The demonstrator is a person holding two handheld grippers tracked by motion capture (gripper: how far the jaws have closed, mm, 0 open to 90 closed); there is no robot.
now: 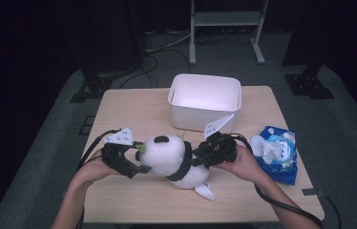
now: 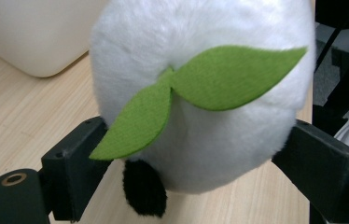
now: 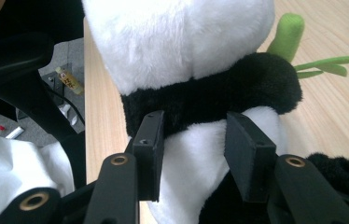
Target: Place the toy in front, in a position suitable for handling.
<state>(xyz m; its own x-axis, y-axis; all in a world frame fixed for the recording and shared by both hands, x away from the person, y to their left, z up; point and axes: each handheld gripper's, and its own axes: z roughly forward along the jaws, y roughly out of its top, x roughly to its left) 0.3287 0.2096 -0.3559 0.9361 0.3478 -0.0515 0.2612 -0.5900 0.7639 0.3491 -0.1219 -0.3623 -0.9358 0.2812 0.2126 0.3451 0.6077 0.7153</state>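
Observation:
A black-and-white plush panda [image 1: 167,155] lies on the wooden table [image 1: 129,105] between my two grippers. My left gripper [image 1: 142,157] stands open around its round white head [image 2: 200,56]; the fur brushes both jaws without looking squeezed. A green felt leaf [image 2: 210,88] sticks out of the head's top. My right gripper [image 1: 196,160] comes in from the other side and is shut on the panda's body: in the right gripper view the jaws [image 3: 196,149] pinch white plush just below the black band [image 3: 210,98]. A green bamboo sprig [image 3: 287,32] pokes out beyond.
A white plastic bin [image 1: 205,78] stands at the table's back middle, just behind the panda. A blue snack packet [image 1: 277,152] lies at the right, close to my right hand. Cables trail off both grippers toward the front edge.

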